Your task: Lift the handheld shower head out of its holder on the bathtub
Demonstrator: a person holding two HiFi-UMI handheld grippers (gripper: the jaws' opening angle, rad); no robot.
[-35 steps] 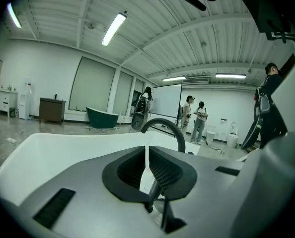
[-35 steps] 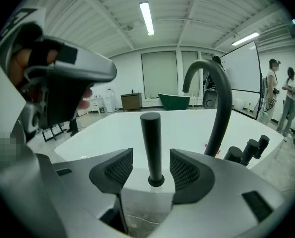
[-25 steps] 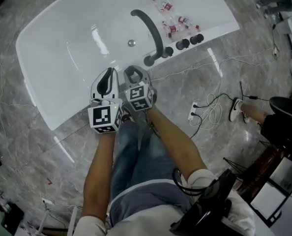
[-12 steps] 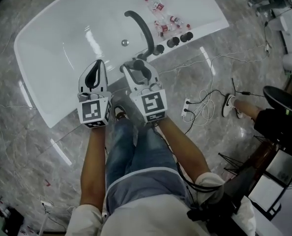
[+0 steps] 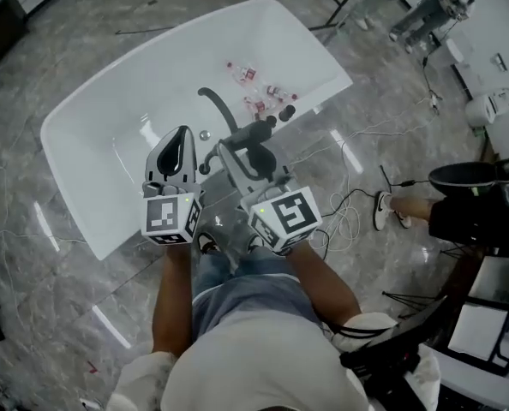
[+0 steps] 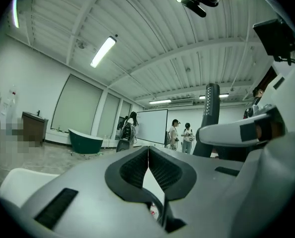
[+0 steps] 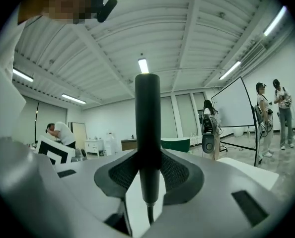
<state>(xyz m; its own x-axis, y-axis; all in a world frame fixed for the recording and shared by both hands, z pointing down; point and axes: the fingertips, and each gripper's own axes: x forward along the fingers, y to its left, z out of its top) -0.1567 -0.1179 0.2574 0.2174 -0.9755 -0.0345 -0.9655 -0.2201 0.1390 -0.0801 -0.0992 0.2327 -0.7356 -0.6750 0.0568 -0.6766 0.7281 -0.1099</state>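
Head view: a white bathtub (image 5: pixel 92 204) lies across a grey marble floor, with a dark curved spout (image 5: pixel 213 103) at its near rim and small bottles (image 5: pixel 242 74) inside towards the right end. The left gripper (image 5: pixel 179 135) hangs over the tub's near edge. Just right of it, the right gripper (image 5: pixel 246 154) holds the dark shower head (image 5: pixel 256 132) above the near rim beside the spout.

Left gripper view: the left gripper's (image 6: pixel 148 155) jaws are clenched, their ribbed pads meeting with nothing between them. The shower head (image 6: pixel 210 115) stands upright at the right.

Right gripper view: the right gripper's (image 7: pixel 147 175) jaws are grasping the shower head's handle (image 7: pixel 147 128), which stands upright. A thin hose (image 7: pixel 148 214) hangs from its lower end.
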